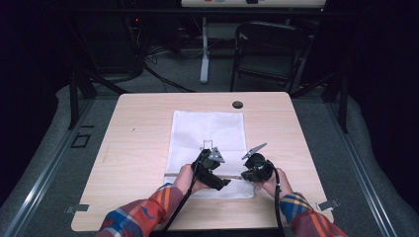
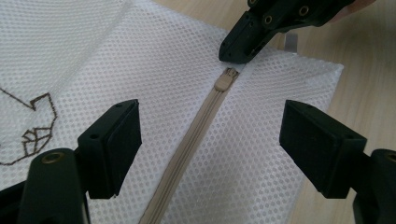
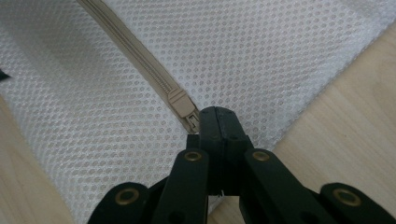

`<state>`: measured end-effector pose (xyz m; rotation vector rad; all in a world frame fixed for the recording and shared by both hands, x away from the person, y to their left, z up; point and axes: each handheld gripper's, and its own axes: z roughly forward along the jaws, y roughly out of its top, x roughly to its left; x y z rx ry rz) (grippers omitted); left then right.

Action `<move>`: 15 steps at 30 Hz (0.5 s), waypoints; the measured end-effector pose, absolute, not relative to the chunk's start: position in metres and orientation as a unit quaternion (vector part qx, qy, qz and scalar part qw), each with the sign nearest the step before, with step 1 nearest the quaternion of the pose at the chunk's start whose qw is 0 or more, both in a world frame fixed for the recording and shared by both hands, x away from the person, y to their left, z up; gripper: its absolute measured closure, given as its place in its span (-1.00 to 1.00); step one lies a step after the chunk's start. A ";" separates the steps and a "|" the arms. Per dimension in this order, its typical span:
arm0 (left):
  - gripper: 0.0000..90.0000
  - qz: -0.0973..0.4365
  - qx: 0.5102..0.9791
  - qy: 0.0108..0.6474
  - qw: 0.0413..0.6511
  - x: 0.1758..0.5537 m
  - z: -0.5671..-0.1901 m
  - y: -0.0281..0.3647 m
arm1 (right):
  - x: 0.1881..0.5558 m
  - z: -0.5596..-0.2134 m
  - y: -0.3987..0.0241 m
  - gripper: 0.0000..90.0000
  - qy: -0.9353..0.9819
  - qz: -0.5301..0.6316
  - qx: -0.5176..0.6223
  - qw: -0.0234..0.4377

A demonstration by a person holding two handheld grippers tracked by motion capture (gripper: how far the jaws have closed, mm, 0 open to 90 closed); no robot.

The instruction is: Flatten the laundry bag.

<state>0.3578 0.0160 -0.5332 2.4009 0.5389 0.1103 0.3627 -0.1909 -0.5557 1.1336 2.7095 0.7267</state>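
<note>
Our right gripper (image 3: 215,122) pinches the zipper pull (image 3: 192,122) at the mesh bag's (image 2: 154,60) corner; our left gripper (image 2: 210,144), wide open, straddles the closed zipper (image 2: 187,149), unzipping not yet begun.

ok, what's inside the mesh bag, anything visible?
Through the white mesh bag nothing solid shows; it lies flat on the table. Its beige zipper looks closed along the visible stretch, and the right gripper covers the slider's pull end, so the contents can't be confirmed.
</note>
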 end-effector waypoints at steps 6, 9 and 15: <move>-0.46 0.034 0.922 0.198 0.330 0.360 -0.538 0.009 | 0.363 -0.556 -0.191 1.00 0.894 0.243 0.371 0.057; -0.40 0.029 0.922 0.198 0.332 0.361 -0.540 0.006 | 0.363 -0.556 -0.191 1.00 0.894 0.244 0.371 0.057; -0.18 0.022 0.924 0.188 0.332 0.362 -0.545 -0.002 | 0.362 -0.556 -0.191 1.00 0.896 0.238 0.370 0.061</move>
